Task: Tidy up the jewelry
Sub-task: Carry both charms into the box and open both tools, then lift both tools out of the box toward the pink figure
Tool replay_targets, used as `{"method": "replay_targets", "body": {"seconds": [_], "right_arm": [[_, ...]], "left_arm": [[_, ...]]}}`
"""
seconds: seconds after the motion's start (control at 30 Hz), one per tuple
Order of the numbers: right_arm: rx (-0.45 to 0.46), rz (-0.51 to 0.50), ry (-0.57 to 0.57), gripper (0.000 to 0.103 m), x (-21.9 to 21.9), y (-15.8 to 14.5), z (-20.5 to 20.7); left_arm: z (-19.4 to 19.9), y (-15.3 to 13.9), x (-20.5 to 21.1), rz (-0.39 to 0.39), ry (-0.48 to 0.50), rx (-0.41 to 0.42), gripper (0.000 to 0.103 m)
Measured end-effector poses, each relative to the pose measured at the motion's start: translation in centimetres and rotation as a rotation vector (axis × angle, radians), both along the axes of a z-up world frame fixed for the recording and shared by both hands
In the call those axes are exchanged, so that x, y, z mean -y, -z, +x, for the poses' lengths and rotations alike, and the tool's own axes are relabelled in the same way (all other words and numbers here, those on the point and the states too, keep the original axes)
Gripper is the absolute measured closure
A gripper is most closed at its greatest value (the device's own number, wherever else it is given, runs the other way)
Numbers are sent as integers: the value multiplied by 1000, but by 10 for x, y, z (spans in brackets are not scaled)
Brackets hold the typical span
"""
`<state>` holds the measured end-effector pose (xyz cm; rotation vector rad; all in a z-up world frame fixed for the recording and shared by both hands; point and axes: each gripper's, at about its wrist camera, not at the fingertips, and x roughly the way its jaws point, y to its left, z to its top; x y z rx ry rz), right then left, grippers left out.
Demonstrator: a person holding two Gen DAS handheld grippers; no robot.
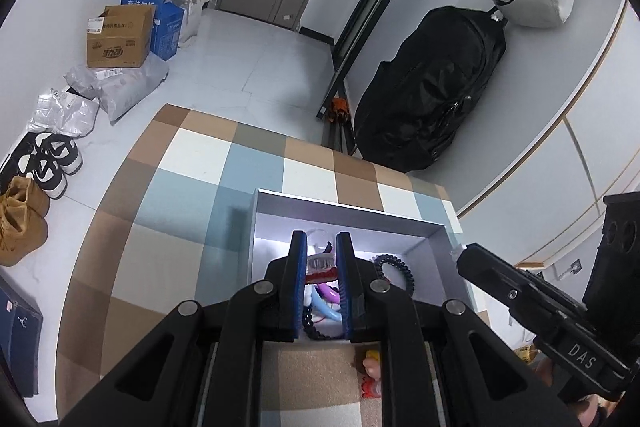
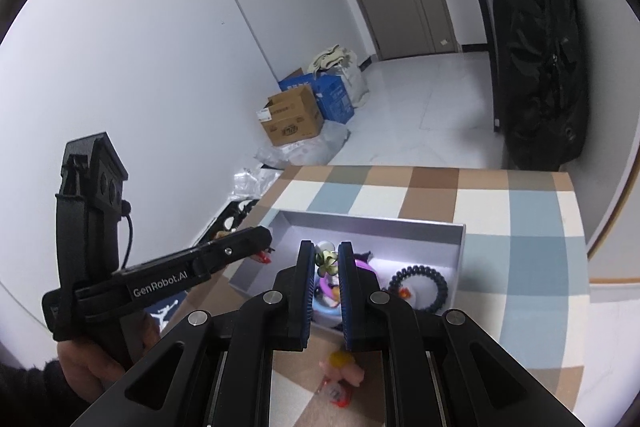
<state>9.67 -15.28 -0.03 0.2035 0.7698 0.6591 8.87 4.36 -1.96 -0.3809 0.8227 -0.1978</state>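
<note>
A grey open box (image 1: 344,217) (image 2: 372,223) sits on a checked mat and holds jewelry: a black spiral hair tie (image 1: 394,267) (image 2: 424,285), a purple ring piece (image 1: 332,293) (image 2: 362,261), black beads (image 1: 314,323) and more. My left gripper (image 1: 322,239) hangs over the box, shut on a red and white hair clip (image 1: 319,263). In the right wrist view its tip (image 2: 262,247) shows the red item. My right gripper (image 2: 325,247) is shut on a green and white flower clip (image 2: 326,261) above the box.
Small toy-like pieces (image 2: 340,375) (image 1: 370,371) lie on the checked mat (image 1: 192,163) in front of the box. A black bag (image 1: 432,87) leans on the wall behind. Cardboard boxes (image 1: 120,37), bags and shoes (image 1: 52,163) line the floor at left.
</note>
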Motion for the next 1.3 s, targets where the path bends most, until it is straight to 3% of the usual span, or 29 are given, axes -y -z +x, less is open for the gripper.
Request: {"method": "replay_targets", "body": {"seconds": [0.13,0.67,0.77,0.83,0.87,0.93,1.13,1.2,1.3], "right_arm": [[-12,3,-9,92,-2,3,10],[-51,21,-10,89,4,13,33],[-52,37,-1,89,7,12,34],[-52,51,2,89,10,11,34],[-50,54,7,88,12,10,34],[-45,60,21,81,16,9,33],[-44,67,41,54,22,7,32],[-40,58,42,30,23,8,33],[-38,44,62,26,27,9,33]], "left_arm": [[9,4,4,22,6,-7,93],[28,8,14,-68,58,-38,93],[31,8,12,-150,76,-45,82],[31,8,9,-192,69,-43,57],[31,8,7,-212,58,-39,52],[30,9,4,-252,54,-39,40],[30,9,9,-232,55,-54,40],[30,9,13,-208,61,-60,40],[29,7,16,-179,57,-61,39]]}}
